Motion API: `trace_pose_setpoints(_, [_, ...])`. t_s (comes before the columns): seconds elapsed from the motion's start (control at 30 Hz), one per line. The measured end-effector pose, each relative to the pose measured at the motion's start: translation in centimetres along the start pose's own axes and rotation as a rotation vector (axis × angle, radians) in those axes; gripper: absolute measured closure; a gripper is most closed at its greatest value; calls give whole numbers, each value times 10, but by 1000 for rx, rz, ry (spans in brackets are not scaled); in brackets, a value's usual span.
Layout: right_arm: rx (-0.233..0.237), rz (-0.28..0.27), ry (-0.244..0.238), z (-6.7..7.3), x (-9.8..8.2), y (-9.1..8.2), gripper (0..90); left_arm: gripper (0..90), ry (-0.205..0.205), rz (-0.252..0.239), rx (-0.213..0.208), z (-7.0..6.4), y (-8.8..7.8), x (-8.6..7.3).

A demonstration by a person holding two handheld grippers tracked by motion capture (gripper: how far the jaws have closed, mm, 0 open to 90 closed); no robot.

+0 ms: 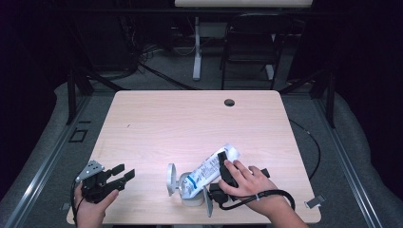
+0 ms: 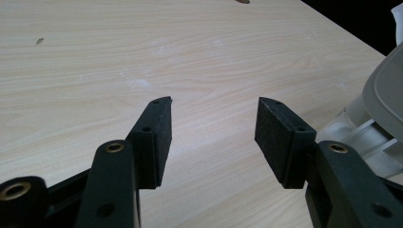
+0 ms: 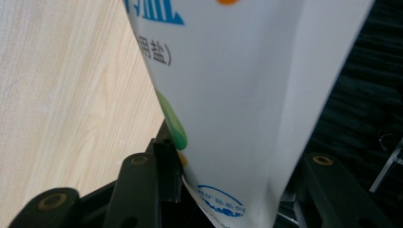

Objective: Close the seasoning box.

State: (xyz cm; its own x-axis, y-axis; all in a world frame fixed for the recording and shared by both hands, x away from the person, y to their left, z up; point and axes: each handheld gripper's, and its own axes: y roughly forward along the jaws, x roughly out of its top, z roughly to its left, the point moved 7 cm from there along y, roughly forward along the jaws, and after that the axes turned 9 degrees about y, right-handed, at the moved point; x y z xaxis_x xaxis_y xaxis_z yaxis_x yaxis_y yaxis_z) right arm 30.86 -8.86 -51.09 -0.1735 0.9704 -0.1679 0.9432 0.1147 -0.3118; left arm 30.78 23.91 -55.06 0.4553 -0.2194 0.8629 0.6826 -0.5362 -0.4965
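Right gripper (image 1: 223,167) clamps white salt bag (image 1: 209,170) over lidded container (image 1: 190,190); pouring unfinished; left gripper (image 1: 122,173) open, empty, w/ nothing near

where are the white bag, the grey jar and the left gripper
white bag (image 1: 209,167), high view, on its printed middle
grey jar (image 1: 191,198), high view, on its near wall below the bag's mouth
left gripper (image 2: 214,121), left gripper view, midway between its two spread fingers
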Motion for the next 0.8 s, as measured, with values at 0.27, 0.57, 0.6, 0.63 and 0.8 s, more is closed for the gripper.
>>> trace_pose_setpoints(0.27, [-2, 2, -4, 0, 1, 0, 575, 475, -5, 1, 1, 1, 0, -1])
trace_pose_setpoints(0.57, [-3, 1, -5, 0, 1, -1, 580, 475, -7, -4, 4, 1, 0, 0])
trace_pose_setpoints(0.6, [-3, 0, -6, 0, 1, -1, 580, 475, -7, -4, 4, 1, 0, 0])
trace_pose_setpoints(0.63, [-3, 0, -6, 0, 1, -1, 580, 475, -6, -3, 4, 1, 0, 0])
trace_pose_setpoints(0.8, [0, -2, -5, 0, 1, -1, 584, 475, -7, -4, 3, 1, 0, -1])
